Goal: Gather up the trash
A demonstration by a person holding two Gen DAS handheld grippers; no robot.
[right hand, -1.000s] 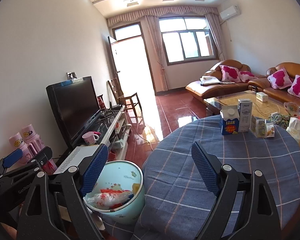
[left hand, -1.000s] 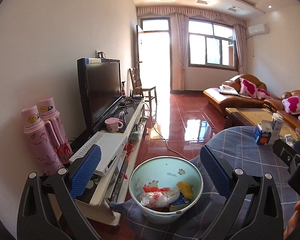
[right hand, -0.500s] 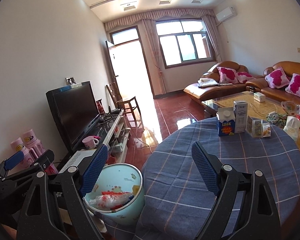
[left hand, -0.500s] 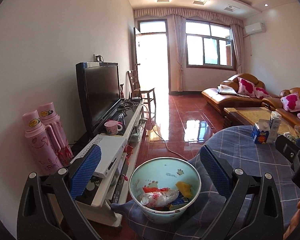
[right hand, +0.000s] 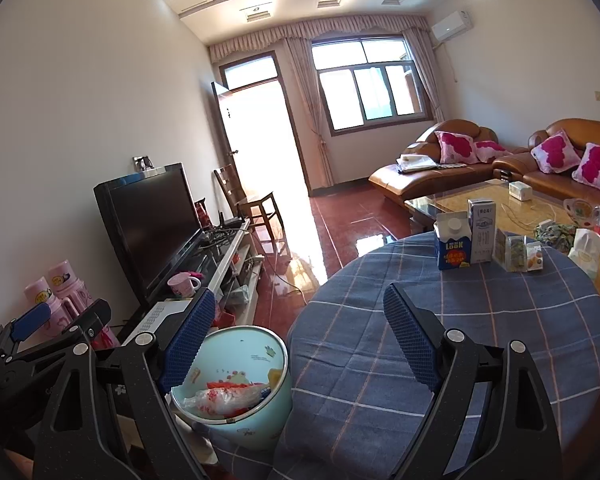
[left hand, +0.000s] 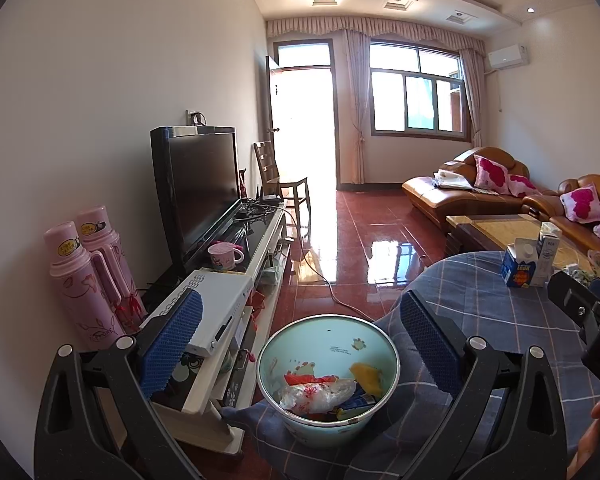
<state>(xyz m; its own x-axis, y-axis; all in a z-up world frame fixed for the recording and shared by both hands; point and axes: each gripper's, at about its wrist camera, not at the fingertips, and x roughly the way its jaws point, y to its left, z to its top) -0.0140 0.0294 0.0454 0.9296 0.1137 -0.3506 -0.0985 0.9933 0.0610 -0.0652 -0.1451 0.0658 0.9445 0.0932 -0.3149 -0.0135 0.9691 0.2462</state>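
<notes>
Trash lies in a pale green bin (left hand: 327, 376) on the floor at the near left, pressed against the hanging edge of the blue checked cloth; inside it sit a crumpled clear plastic bag (left hand: 318, 394), a red wrapper (left hand: 306, 379) and a yellow scrap (left hand: 366, 374); the left gripper (left hand: 300, 344) hangs above the bin with its jaws spread wide and nothing between the blue pads; the right gripper (right hand: 296, 340) hovers over the near left edge of the tabletop (right hand: 480, 320), jaws likewise spread and holding nothing; at the far side of the tabletop a blue milk carton (right hand: 453, 245) stands upright, touching or just beside a taller white carton (right hand: 481, 230), with small snack packets (right hand: 518, 252) just to their right; to the left of the bin a TV (left hand: 198, 192) stands on a low stand, two pink thermos flasks (left hand: 88, 276) beside it.
</notes>
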